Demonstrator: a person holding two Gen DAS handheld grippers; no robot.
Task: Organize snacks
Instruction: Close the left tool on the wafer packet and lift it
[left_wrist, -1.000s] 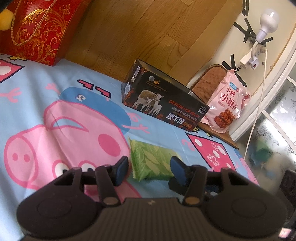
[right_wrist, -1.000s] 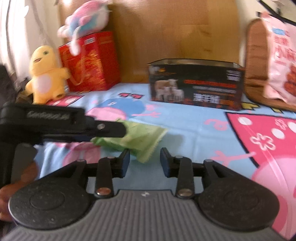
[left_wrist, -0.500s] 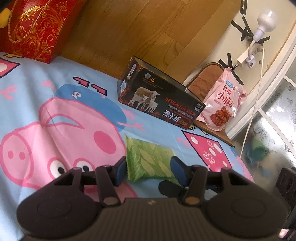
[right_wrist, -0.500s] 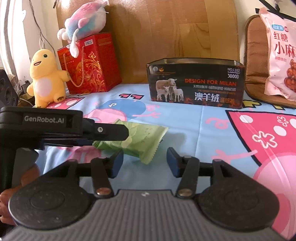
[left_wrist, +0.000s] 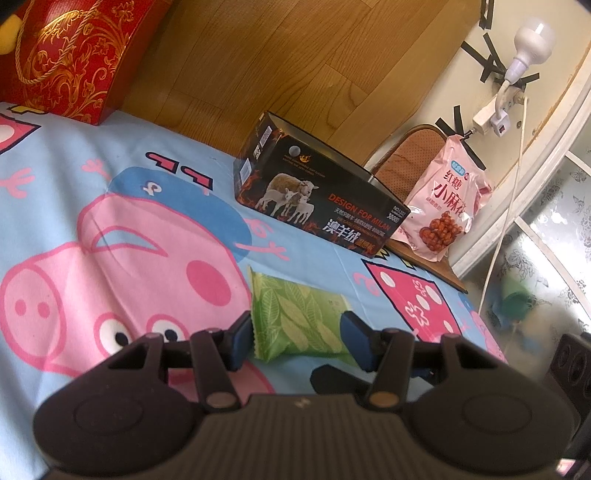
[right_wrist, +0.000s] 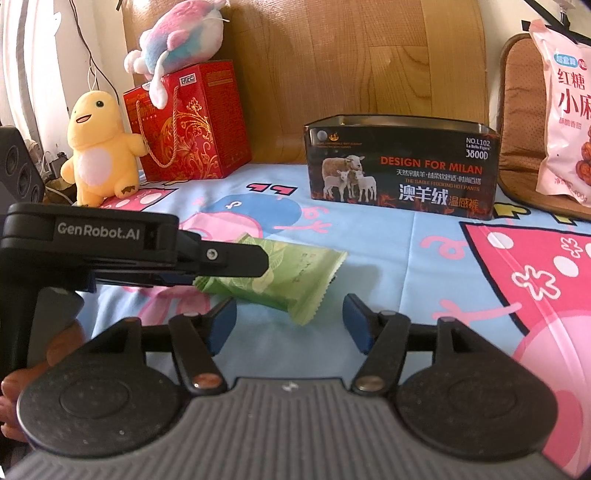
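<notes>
The right claw (right_wrist: 289, 325) is opening now: its two blue pads were closer together a second ago and they spread wider at this moment, with nothing pressed between them. Only the crimped end of the green snack packet (right_wrist: 280, 275) reaches toward the gap, and no pad touches it. The left claw (left_wrist: 297, 338) has not changed its width; it holds the other end of the same packet, with the packet's sides against both pads, and in the right wrist view the packet seems lifted a little above the bed sheet (right_wrist: 406, 258), with a shadow beside it. My judgement is that the right claw prepares to receive or steady the packet, so the task is at an early step and the packet is not yet stored. The likely place for it is the open black box (right_wrist: 402, 170), which stands near the far edge of the bed, against the wooden headboard, well apart from the packet. The packet is a flat pillow-shaped bag, light green with a leaf print and zigzag sealed ends; it looks soft and easy to crush. A pink snack bag (left_wrist: 443, 214) leans at the far right corner, beside the box.
</notes>
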